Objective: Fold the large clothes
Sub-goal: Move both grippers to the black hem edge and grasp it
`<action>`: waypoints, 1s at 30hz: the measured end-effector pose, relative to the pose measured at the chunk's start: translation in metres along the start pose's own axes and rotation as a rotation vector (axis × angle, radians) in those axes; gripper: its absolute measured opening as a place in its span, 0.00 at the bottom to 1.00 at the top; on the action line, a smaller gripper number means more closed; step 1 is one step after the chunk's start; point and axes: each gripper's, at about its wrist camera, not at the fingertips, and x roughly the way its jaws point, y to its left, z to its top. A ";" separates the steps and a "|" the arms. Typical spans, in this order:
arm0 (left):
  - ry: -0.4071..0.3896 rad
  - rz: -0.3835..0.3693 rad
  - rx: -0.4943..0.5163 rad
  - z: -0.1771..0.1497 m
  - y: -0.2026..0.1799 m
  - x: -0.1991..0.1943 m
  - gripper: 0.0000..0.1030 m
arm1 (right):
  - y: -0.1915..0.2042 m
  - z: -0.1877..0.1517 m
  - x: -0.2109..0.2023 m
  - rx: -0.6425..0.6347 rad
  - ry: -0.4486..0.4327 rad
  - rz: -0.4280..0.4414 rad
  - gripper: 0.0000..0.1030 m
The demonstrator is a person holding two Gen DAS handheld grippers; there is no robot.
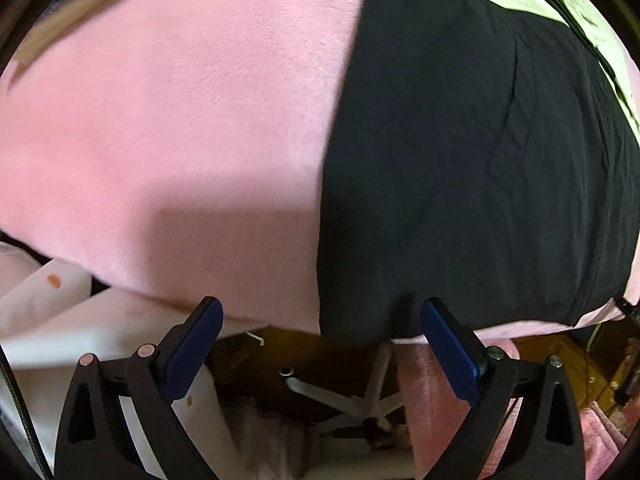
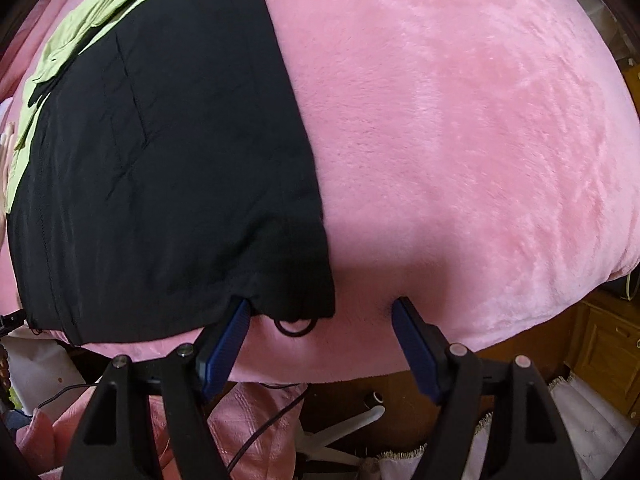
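Open right tool [image 2: 322,312] straddles black garment's [image 2: 160,152] hem corner on pink blanket [image 2: 460,140].

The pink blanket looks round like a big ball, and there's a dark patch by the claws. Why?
In both wrist views the fisheye lens bends the flat pink blanket into a dome. The dark patch in the left wrist view, and the one in the right wrist view, looks like a shadow. The left view's far corner looks smeared.
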 end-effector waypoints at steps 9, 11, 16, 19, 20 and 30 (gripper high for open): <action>0.116 -0.065 0.026 0.037 0.005 0.031 0.95 | 0.017 0.015 0.007 -0.063 0.002 -0.095 0.71; 0.143 -0.067 0.030 0.040 0.004 0.036 0.95 | 0.020 0.012 0.003 -0.060 -0.013 -0.121 0.71; 0.165 -0.077 0.001 0.041 0.002 0.034 0.95 | 0.025 0.007 -0.012 0.001 -0.075 -0.187 0.71; 0.172 -0.093 0.028 0.035 -0.008 0.037 0.89 | 0.026 0.007 -0.024 0.054 -0.121 -0.147 0.71; 0.173 -0.096 0.036 0.035 -0.011 0.038 0.88 | 0.023 0.009 -0.025 0.071 -0.116 -0.118 0.71; 0.141 0.008 -0.064 0.030 -0.036 0.035 0.81 | 0.016 0.032 0.011 0.065 0.058 0.061 0.71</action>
